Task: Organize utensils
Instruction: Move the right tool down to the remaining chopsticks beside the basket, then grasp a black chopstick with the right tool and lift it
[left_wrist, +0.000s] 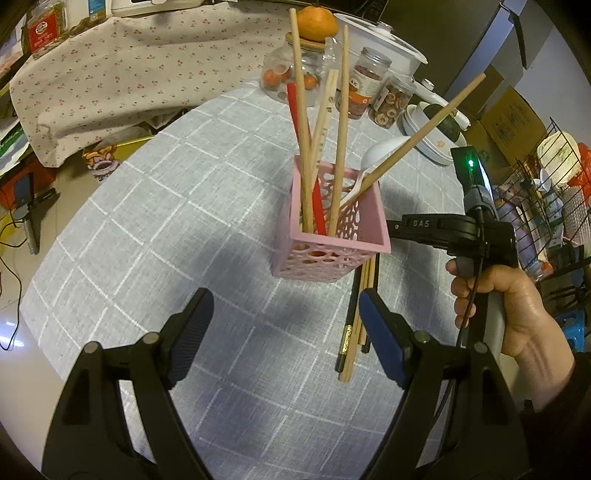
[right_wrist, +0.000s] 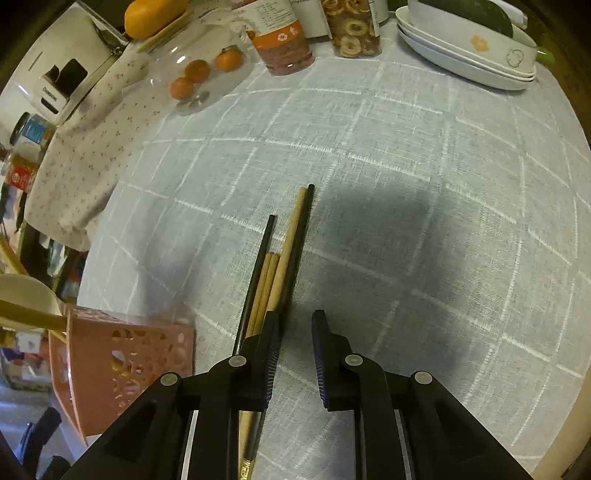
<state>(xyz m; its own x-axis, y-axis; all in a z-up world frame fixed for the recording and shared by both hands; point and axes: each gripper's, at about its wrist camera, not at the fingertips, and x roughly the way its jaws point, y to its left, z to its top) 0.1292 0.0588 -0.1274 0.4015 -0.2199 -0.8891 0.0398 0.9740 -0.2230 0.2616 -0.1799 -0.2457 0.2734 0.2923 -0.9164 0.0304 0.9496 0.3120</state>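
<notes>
A pink perforated holder (left_wrist: 334, 243) stands on the grey checked tablecloth (left_wrist: 166, 221). It holds several wooden chopsticks (left_wrist: 341, 122), a red one (left_wrist: 295, 110) and a white spoon (left_wrist: 380, 155). Loose black and wooden chopsticks (left_wrist: 356, 314) lie on the cloth just right of the holder; they also show in the right wrist view (right_wrist: 284, 258). My left gripper (left_wrist: 286, 332) is open and empty, in front of the holder. My right gripper (right_wrist: 295, 354) is open above the loose chopsticks, its left finger (right_wrist: 271, 354) over them. The holder (right_wrist: 122, 362) is at its left.
Jars of snacks (left_wrist: 364, 81) and a glass jar with small oranges (left_wrist: 291, 74) stand at the table's far side. Stacked white dishes (right_wrist: 472, 55) sit far right. A floral cloth (left_wrist: 110, 74) covers things at far left. A wire rack (left_wrist: 554, 192) stands beyond the right edge.
</notes>
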